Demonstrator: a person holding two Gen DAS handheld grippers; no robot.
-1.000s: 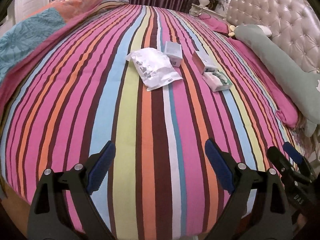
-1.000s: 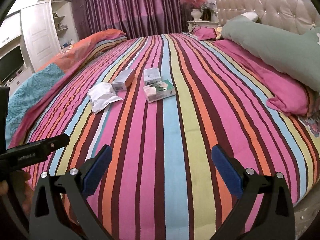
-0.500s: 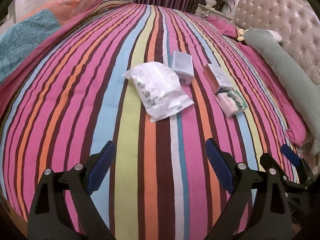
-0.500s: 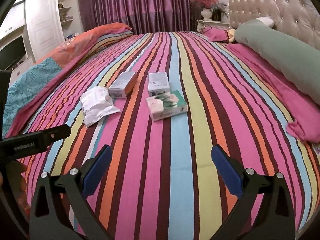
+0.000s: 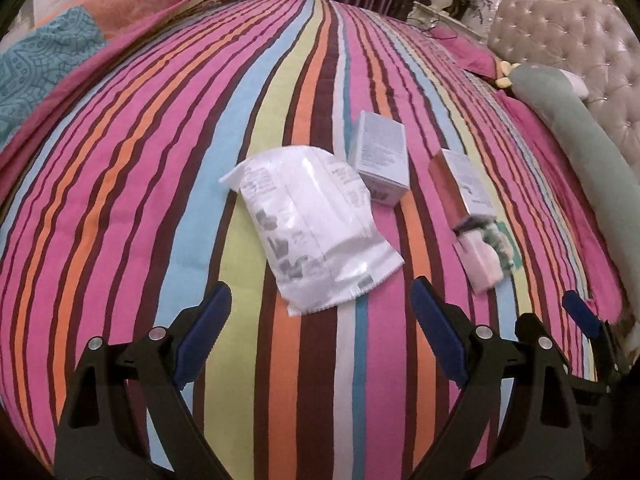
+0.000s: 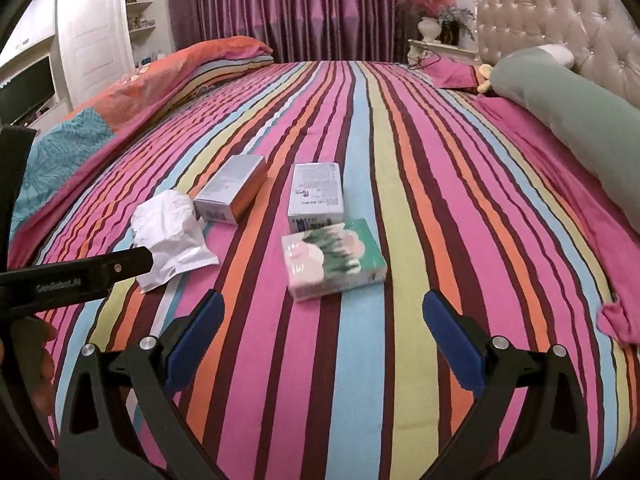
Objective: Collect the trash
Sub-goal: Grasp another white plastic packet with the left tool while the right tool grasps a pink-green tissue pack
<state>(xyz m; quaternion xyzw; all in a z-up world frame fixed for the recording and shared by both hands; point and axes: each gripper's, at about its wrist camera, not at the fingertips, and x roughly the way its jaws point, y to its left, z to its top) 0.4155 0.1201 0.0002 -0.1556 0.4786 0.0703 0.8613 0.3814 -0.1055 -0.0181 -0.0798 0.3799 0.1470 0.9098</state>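
Left gripper (image 5: 320, 332): jaws wide apart, nothing between them, above striped bedspread (image 5: 120, 200). At 12 o'clock just beyond the tips, white plastic wrapper (image 5: 312, 228), flat and crumpled. At 1 o'clock past it, grey box (image 5: 380, 156), touching or nearly touching the wrapper's far edge; hard to tell through the blur. At 2 o'clock, pale box (image 5: 464, 180), then tissue pack (image 5: 486, 254) nearer, smeared by motion.

Right gripper (image 6: 322, 328): jaws equally wide, empty. Tissue pack (image 6: 334, 258) at 12 o'clock, close ahead; pale box (image 6: 316, 194) directly behind it. Grey box (image 6: 232, 188) and wrapper (image 6: 172, 228) at 10 o'clock. Green bolster (image 6: 568, 108) at 2 o'clock, beside tufted headboard (image 6: 560, 12).
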